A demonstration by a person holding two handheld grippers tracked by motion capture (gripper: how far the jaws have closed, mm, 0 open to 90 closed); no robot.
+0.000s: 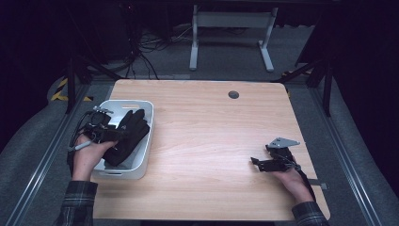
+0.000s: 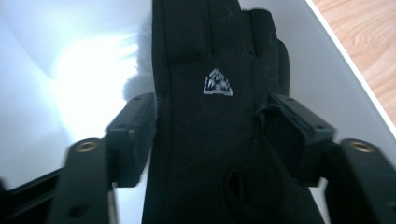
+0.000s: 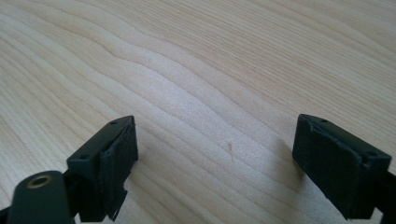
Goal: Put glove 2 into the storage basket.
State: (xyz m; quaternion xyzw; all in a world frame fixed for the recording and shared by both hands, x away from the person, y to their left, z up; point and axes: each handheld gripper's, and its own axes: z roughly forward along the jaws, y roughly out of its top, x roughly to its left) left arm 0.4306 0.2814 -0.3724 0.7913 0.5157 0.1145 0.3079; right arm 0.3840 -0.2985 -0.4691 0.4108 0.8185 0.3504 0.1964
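**Glove between parted tongs over the white bin**

Glove (image 1: 126, 136), black and knitted, lies in the white plastic bin (image 1: 144, 155) that sits at the left edge of the worktop (image 1: 211, 136), about midway along that edge. It stretches lengthwise along the bin, its fingers toward the far end near the bin's handle slot. In the left gripper view the glove (image 2: 210, 140) runs straight up the middle, a small white triangular logo (image 2: 218, 84) on its back and a bit of pale fleecy lining showing at its left side.

The left tongs (image 1: 112, 134), held in the person's left hand (image 1: 87, 157), are down in the bin with the glove between their jaws. The jaws stand moderately apart. The pad (image 2: 135, 135) on one side sits right at the glove's edge, and the other pad (image 2: 299, 128) is just beside the opposite edge; neither squeezes the fabric, which keeps its full width between them. The glove seems to rest on the bin rather than hang from the tongs.

The right tongs (image 1: 256, 162) rest in the person's right hand (image 1: 294, 181) near the worktop's right edge, toward the near corner, well apart from the bin. Their jaws are spread wide, with bare wood grain (image 3: 210, 116) between them and nothing held.
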